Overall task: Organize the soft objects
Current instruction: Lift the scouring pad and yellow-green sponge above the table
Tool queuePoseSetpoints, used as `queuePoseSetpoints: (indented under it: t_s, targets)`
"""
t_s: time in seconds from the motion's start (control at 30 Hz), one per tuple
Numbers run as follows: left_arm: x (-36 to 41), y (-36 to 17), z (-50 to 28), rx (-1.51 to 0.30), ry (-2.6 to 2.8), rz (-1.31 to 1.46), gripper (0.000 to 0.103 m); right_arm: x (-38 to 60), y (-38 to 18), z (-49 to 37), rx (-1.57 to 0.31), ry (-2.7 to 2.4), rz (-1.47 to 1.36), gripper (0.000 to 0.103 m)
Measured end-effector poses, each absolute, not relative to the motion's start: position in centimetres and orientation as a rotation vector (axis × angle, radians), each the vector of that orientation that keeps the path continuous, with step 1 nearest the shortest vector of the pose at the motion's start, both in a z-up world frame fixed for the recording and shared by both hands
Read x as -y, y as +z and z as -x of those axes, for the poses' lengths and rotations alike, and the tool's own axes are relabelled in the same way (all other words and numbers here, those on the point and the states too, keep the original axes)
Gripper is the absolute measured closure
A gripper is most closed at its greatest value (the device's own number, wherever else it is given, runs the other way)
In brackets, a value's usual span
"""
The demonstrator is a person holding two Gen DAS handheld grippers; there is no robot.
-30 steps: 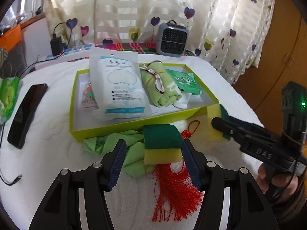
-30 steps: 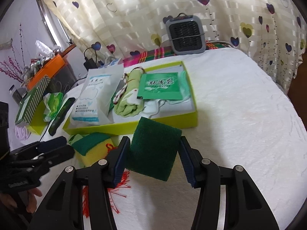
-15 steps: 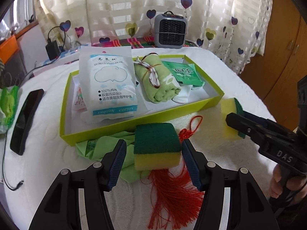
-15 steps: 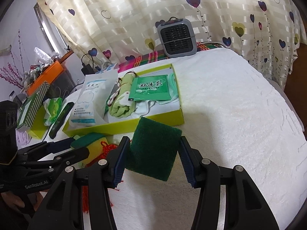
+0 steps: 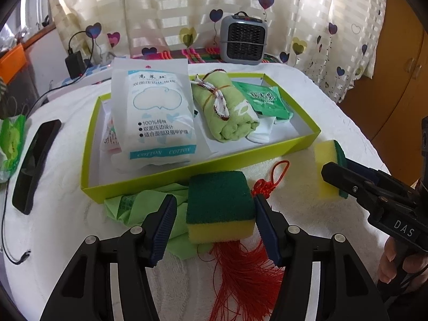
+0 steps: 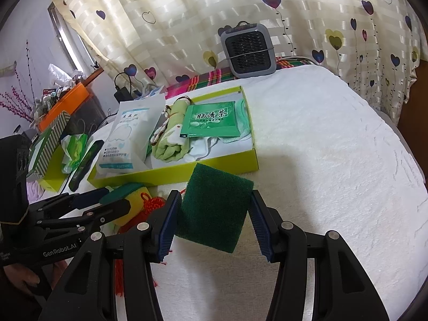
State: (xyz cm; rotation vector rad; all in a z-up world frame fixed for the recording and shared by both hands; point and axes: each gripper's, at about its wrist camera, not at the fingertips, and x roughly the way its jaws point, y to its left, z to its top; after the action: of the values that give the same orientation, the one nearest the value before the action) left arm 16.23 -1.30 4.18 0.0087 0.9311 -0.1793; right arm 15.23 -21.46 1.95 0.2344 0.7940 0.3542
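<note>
My left gripper [image 5: 215,218] is shut on a yellow sponge with a green scouring top [image 5: 219,206] and holds it above a red tassel [image 5: 248,275] and a light green cloth [image 5: 139,203]. My right gripper [image 6: 212,220] is shut on a second such sponge [image 6: 215,210], green face toward the camera; it shows in the left wrist view [image 5: 329,171] off the right end of the lime-green tray [image 5: 149,179]. The tray holds a white cotton-pad pack [image 5: 153,117], a rolled green towel [image 5: 224,112] and a green tea sachet [image 5: 264,101].
A black phone [image 5: 36,160] and a green tissue pack [image 5: 10,144] lie left of the tray. A grey fan heater [image 5: 243,41] stands at the back by the curtain. The white bedspread [image 6: 334,160] stretches to the right. Boxes [image 6: 50,139] sit far left.
Both grippers, each still holding its sponge, have risen and drawn back a little, so I look down into the tray more steeply. The right gripper's sponge sits nearer the tray's right end.
</note>
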Motion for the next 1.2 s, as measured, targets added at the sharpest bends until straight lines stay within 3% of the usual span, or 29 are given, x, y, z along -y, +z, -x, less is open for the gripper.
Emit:
queuePoseSetpoints:
  t_s: [0.1,0.87,1.2]
  targets:
    - [1.5,4.2,-16.1,-0.926,-0.195,-0.004,0.055,21.4,2.0,-15.2,-0.795,0.355,-0.232,0.051]
    - [1.0,6.4,-14.3,-0.841,-0.197,0.005,0.058,21.2,2.6,-14.5,-0.786,0.354,-0.212,0.051]
    - [0.4,9.0,-14.4,-0.771,-0.213,0.004,0.057,21.4,5.3,-14.1,-0.732,0.342,-0.188,0.051]
